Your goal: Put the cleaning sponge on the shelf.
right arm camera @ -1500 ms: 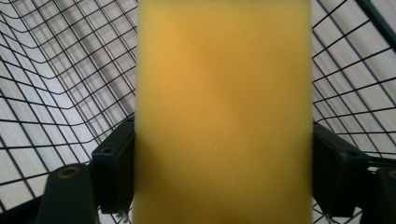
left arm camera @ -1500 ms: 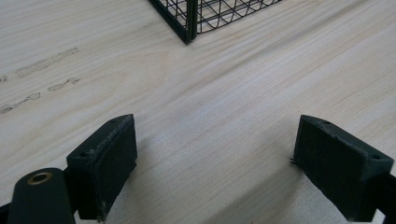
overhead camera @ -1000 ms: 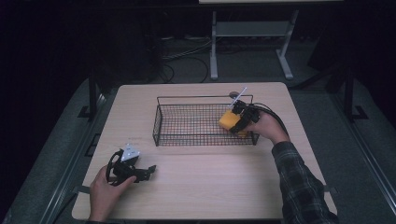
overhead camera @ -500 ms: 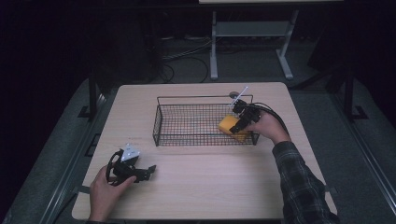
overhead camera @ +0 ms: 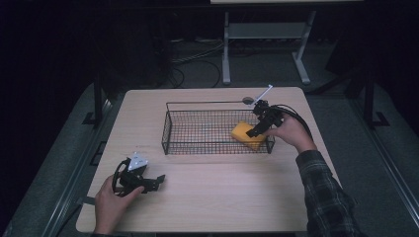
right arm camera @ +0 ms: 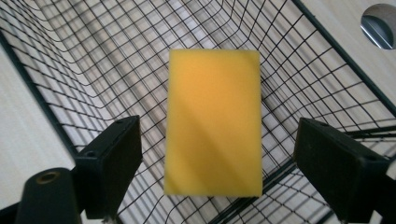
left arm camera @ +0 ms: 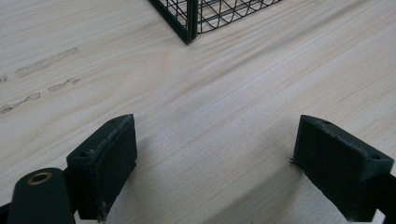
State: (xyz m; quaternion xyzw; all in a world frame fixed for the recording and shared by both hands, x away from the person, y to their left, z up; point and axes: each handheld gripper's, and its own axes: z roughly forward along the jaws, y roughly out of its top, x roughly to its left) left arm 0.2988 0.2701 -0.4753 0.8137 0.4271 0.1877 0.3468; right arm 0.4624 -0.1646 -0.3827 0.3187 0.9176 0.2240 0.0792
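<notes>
where the high view begins, at its lower left, a hand [overhead camera: 111,205] rests on the table [overhead camera: 222,197] with the left gripper [overhead camera: 153,181] lying low on the wood and pointing toward the frame's right. its jaws stand wide apart with nothing between them; in the left gripper view the two black pads [left arm camera: 109,161] rise from the bottom corners, bare pale wood showing in the gap, and a corner of the basket [left arm camera: 189,21] sits at the top centre of that frame.

farther up, in the middle of the high view, the black wire basket [overhead camera: 170,131] stands on the table, its long sides running left to right. a yellow sponge [overhead camera: 244,134] lies inside it at the right end, close to the near right corner.

over that end hangs the right gripper [overhead camera: 258,129], held by a hand [overhead camera: 289,132] whose plaid sleeve [overhead camera: 323,192] comes in from the lower right. its jaws have just been opening and now stand released, a pad on either side of the sponge with a clear gap on both. in the right gripper view the sponge [right arm camera: 214,121] lies flat on the wire floor at the frame's centre, its long side running up the frame, between the two pads [right arm camera: 114,165] but touching neither.

beyond the basket, at the top right of that view, a round metal fitting [right arm camera: 380,25] is set in the tabletop.
</notes>
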